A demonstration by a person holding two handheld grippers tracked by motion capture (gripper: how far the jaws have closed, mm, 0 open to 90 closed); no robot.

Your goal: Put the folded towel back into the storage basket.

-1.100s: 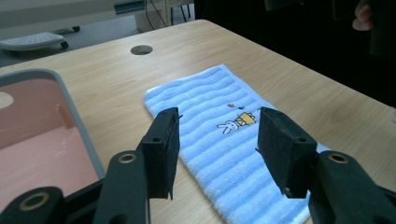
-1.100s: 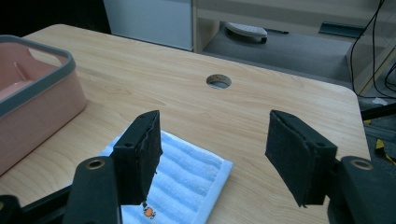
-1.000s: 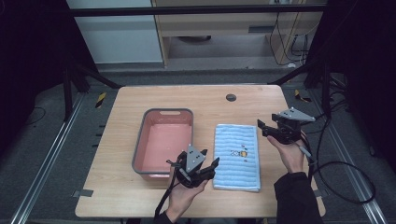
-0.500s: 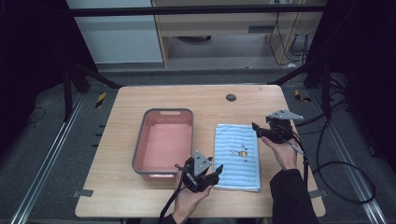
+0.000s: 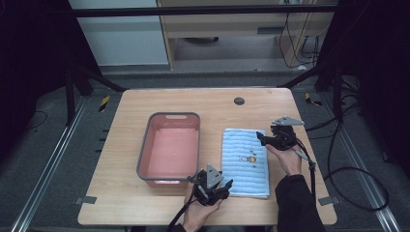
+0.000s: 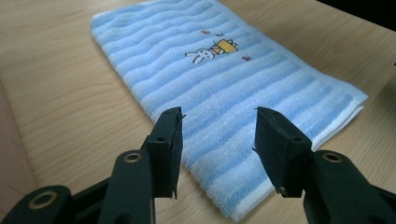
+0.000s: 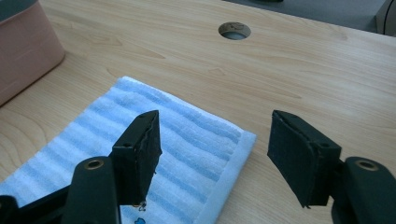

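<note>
A pink basin (image 5: 169, 150) is sitting left of the blue towel (image 5: 245, 162) lying flat on the desk (image 5: 145, 104). Left tongs (image 5: 223, 185) and right tongs (image 5: 261, 138) are hovering apart over opposite towel corners, gripping nothing.

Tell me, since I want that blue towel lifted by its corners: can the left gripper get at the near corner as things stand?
Probably yes. The left gripper hangs with jaws open just above the towel's near corner, nothing lying between them; the pink tub sits off to the side.
</note>
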